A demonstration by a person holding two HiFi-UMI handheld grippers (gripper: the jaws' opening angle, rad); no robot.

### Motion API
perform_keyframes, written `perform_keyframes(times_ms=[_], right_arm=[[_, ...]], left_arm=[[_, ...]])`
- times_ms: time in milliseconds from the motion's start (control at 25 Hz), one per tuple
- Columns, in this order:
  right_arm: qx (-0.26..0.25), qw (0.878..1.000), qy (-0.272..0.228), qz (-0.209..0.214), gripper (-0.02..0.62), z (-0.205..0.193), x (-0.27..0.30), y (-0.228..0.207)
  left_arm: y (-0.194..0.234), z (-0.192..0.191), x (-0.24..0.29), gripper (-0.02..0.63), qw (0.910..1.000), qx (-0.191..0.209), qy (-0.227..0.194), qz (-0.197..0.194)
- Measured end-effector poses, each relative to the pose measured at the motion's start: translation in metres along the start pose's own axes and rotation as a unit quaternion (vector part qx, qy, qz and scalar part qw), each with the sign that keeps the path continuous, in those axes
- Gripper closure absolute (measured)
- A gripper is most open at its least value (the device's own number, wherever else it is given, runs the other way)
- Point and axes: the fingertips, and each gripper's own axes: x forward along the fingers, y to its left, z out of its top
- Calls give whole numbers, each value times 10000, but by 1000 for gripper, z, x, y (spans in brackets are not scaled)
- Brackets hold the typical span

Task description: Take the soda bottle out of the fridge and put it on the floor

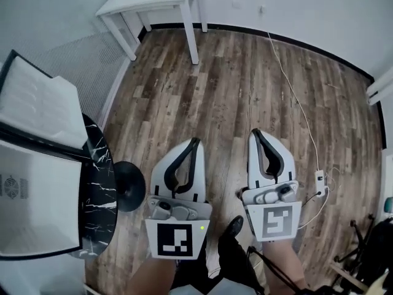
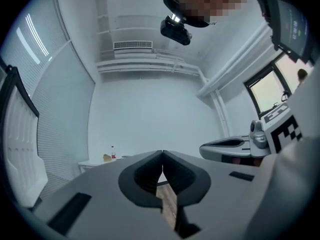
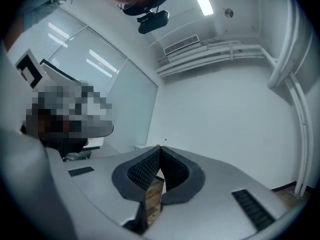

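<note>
Both grippers hang side by side over the wooden floor (image 1: 245, 78), pointing away from me. My left gripper (image 1: 196, 140) is shut, its tips meeting with nothing between them (image 2: 162, 153). My right gripper (image 1: 254, 131) is shut as well and holds nothing (image 3: 160, 147). In the left gripper view a small bottle (image 2: 113, 153) with a red band stands far off on a white table (image 2: 95, 162). At the head view's left edge stands a white fridge-like box (image 1: 34, 195) with a black-edged door (image 1: 37, 103) open. I see no bottle inside it.
A white table (image 1: 153, 2) stands against the far wall. A black marble round top (image 1: 98, 183) and a black round base (image 1: 130, 186) sit left of my left gripper. A white cable (image 1: 288, 85) runs to a power strip (image 1: 320, 180) at the right.
</note>
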Motion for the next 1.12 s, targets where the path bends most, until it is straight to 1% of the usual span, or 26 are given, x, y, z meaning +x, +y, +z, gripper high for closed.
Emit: perform_keyframes(times_ms=[200,360,480,680,800,1120], right_arm=[[-202,9990,-343,214,583,98,5,15],[-372,9969,-565,395,583,153,3,31],[-488,9945,-782,494,583,186,0,46],[-605,9919,-962,566,583,215,-2,64],[-636,9910,-1036,556,583,227,-4,71],[-749,9888,-1175,535,584,249,-11,84]], left_arm=[[34,76,-23,589,9990,-29,-146,424],[52,128,-40,589,9971,31,-482,580],[61,156,-54,589,9952,6,-693,685],[73,178,-71,589,9938,116,-825,736],[77,187,-79,589,9932,96,-896,738],[84,210,-95,589,9906,212,-1128,742]])
